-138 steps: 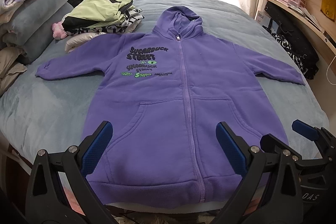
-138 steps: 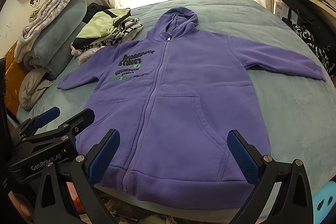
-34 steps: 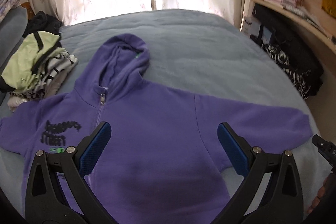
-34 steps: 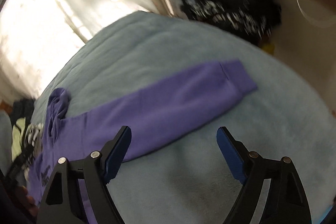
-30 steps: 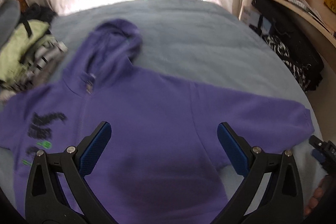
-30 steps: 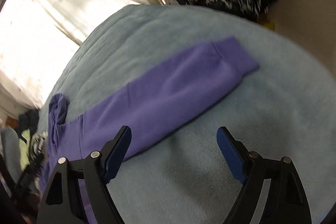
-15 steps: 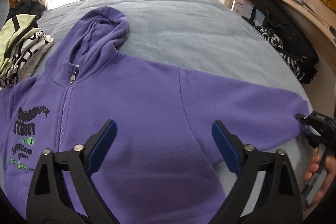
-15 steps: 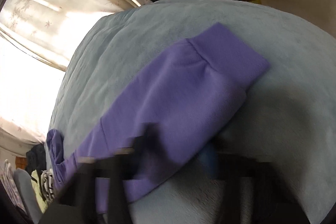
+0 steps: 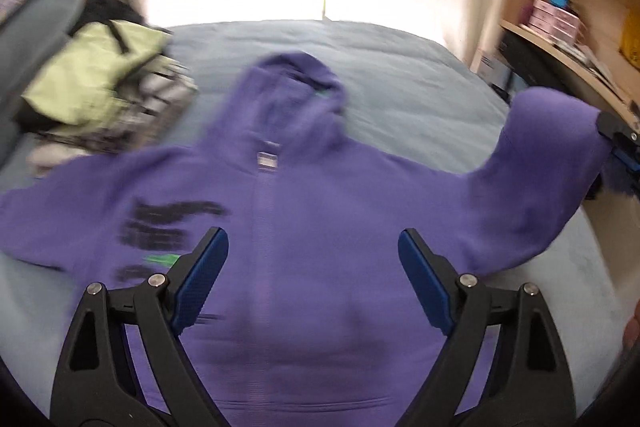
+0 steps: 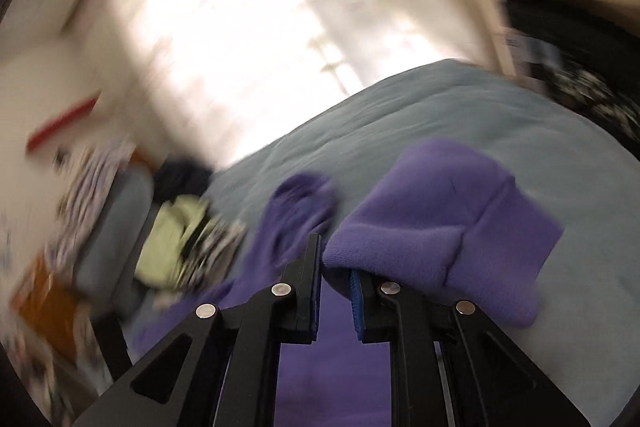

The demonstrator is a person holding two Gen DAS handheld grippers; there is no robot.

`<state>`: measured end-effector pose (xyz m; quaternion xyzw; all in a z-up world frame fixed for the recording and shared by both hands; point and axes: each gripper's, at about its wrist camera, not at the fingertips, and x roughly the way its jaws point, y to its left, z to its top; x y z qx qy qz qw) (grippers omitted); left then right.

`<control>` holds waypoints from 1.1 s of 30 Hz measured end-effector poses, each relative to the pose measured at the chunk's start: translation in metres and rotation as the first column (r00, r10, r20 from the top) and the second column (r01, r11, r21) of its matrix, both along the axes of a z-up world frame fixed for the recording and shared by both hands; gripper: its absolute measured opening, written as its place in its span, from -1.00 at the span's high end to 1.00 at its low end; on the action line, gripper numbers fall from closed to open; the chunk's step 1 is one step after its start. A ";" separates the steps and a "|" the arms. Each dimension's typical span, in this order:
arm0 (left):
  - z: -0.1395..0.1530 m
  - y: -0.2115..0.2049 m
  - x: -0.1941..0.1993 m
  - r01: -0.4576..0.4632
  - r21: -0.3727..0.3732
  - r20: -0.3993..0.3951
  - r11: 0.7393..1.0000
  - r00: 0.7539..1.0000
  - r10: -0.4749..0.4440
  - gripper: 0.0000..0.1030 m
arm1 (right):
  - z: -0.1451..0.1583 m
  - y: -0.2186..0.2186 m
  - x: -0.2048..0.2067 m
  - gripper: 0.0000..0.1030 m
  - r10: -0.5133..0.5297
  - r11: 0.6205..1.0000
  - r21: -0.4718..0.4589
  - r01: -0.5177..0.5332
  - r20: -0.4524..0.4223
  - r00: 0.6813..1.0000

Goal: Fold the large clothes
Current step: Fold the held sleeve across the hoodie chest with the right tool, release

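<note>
Lying face up on the grey-blue bed, the purple hoodie is spread with its hood toward the bright curtained window. The left hand-held gripper hovers over the chest with its blue pads spread wide and nothing between them. The right hand-held gripper has just been closing; its jaws are pressed together, pinching the hoodie's sleeve near the cuff, and the sleeve is raised off the bed in an arch. A stack of folded clothes sits beside the other sleeve. Both views are motion-blurred
</note>
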<state>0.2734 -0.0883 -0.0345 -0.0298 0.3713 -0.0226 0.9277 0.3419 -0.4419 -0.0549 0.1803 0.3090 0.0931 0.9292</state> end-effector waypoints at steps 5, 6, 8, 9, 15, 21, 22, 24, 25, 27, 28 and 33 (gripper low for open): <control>-0.010 0.070 -0.030 -0.116 0.044 0.003 0.992 0.993 0.116 -0.67 | -0.069 0.085 0.035 0.72 0.132 0.985 -0.089 -0.150 -0.178 0.975; -0.016 0.084 -0.034 -0.137 0.030 -0.020 0.990 0.990 0.137 -0.67 | -0.092 0.099 0.042 0.70 0.154 0.977 -0.107 -0.184 -0.240 0.958; -0.027 0.109 -0.039 -0.177 -0.011 -0.071 0.984 0.982 0.175 -0.67 | -0.127 0.124 0.039 0.58 0.184 0.967 -0.109 -0.232 -0.334 0.925; -0.032 0.115 -0.042 -0.189 -0.026 -0.087 0.982 0.979 0.186 -0.67 | -0.147 0.129 0.041 0.35 0.196 0.963 -0.096 -0.251 -0.389 0.900; -0.049 0.143 -0.055 -0.200 -0.112 -0.135 0.973 0.974 0.184 -0.67 | -0.176 0.135 -0.006 -0.19 0.203 0.971 -0.021 -0.237 -0.446 0.872; -0.050 0.127 -0.052 -0.112 -0.125 -0.110 0.986 0.989 0.099 -0.67 | -0.134 0.113 -0.088 -0.28 0.130 0.988 -0.032 -0.154 -0.391 0.911; -0.049 0.119 -0.051 -0.083 -0.118 -0.102 0.990 0.992 0.071 -0.67 | -0.127 0.124 -0.098 -0.29 0.107 0.991 -0.039 -0.131 -0.379 0.919; -0.047 0.100 -0.051 -0.022 -0.088 -0.086 0.996 0.996 0.014 -0.67 | -0.120 0.125 -0.106 -0.37 0.043 0.996 -0.055 -0.068 -0.363 0.931; -0.046 0.088 -0.052 0.014 -0.070 -0.079 0.997 0.997 -0.019 -0.67 | -0.116 0.107 -0.119 -0.37 -0.001 0.998 -0.059 -0.022 -0.355 0.935; -0.047 0.067 -0.053 0.077 -0.036 -0.073 0.996 0.994 -0.079 -0.67 | -0.111 0.085 -0.135 -0.38 -0.053 0.998 -0.055 0.036 -0.347 0.937; -0.048 0.054 -0.053 0.110 -0.015 -0.073 0.994 0.991 -0.111 -0.67 | -0.109 0.083 -0.136 -0.39 -0.074 0.997 -0.055 0.058 -0.343 0.936; -0.066 -0.007 -0.044 0.243 0.069 -0.127 0.968 0.964 -0.233 -0.67 | -0.104 0.050 -0.154 -0.40 -0.144 0.989 -0.078 0.125 -0.324 0.935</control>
